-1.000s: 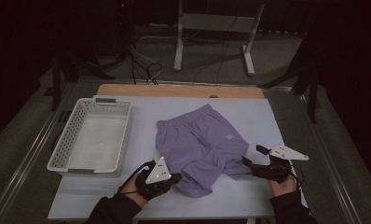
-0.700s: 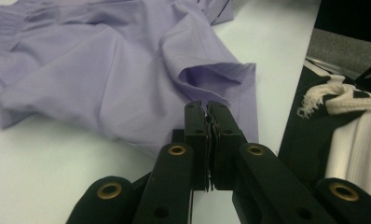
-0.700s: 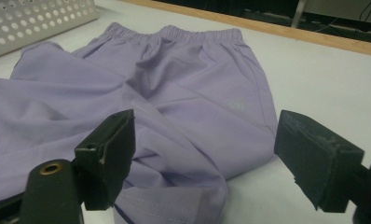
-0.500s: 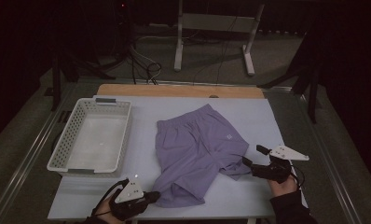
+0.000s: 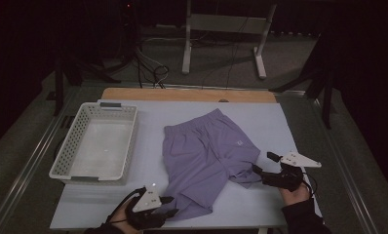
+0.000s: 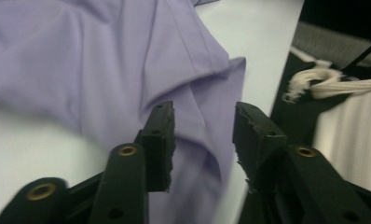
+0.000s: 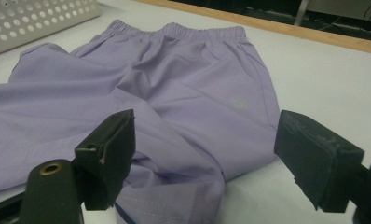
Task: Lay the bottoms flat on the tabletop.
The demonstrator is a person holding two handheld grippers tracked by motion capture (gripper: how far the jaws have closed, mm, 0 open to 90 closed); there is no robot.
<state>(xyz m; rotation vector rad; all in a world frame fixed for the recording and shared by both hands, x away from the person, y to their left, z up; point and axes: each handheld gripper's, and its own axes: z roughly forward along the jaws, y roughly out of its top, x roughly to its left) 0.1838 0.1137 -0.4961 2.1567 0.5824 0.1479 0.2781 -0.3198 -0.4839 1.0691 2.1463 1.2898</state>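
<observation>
A: Shorts of soft lilac fabric with an elastic waistband (image 5: 209, 158) are lying rumpled at the middle of the pale blue tabletop (image 5: 280, 122), beside the white perforated plastic basket (image 5: 70, 148). How are the grippers being held?

B: The left gripper (image 6: 202, 135) is being presented with jaws narrowly parted over the near leg hem. The right gripper (image 7: 207, 149) is being held wide open around the other hem. Judged best: both hems are being pinched squarely, a single fabric layer taken, before any spreading.
</observation>
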